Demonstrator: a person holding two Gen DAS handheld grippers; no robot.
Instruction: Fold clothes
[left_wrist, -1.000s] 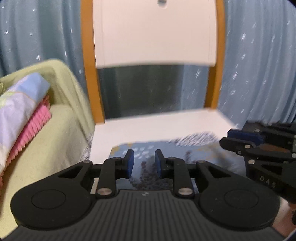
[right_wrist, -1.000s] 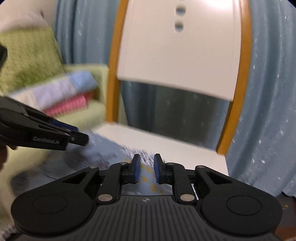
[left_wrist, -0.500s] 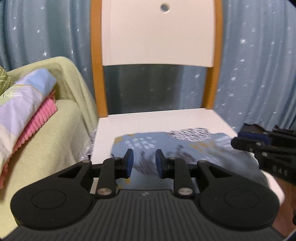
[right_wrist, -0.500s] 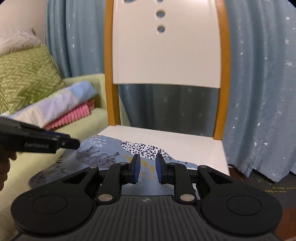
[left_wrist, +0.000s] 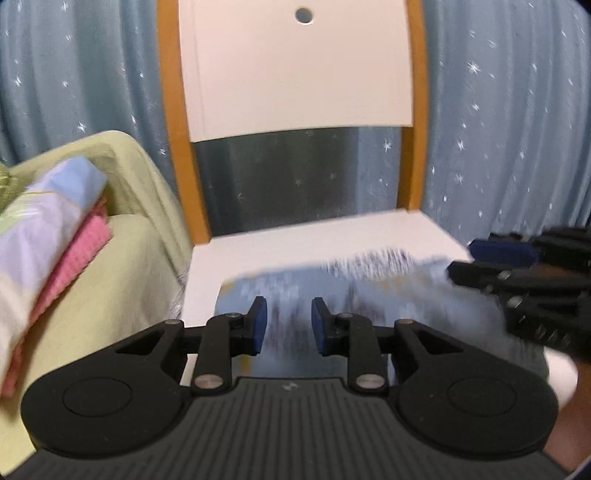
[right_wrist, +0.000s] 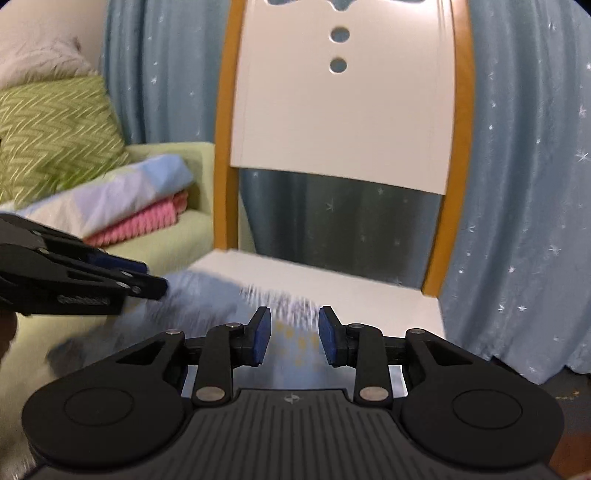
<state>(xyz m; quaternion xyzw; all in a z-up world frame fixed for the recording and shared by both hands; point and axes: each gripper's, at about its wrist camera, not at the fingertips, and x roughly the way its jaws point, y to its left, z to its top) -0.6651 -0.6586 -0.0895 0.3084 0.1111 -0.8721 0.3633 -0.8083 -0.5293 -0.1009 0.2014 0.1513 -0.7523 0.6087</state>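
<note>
1. a blue patterned garment (left_wrist: 369, 291) lies folded on the white chair seat (left_wrist: 295, 240), blurred.
2. left gripper (left_wrist: 288, 321): jaws narrowly apart, gripping nothing.
3. right gripper (right_wrist: 294, 336): jaws opening, empty, above the garment's near edge.

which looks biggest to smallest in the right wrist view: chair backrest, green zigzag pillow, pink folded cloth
1. chair backrest
2. green zigzag pillow
3. pink folded cloth
The pillow is cut off at the frame edge and the pink cloth partly covered, so true sizes stay unsure.
</note>
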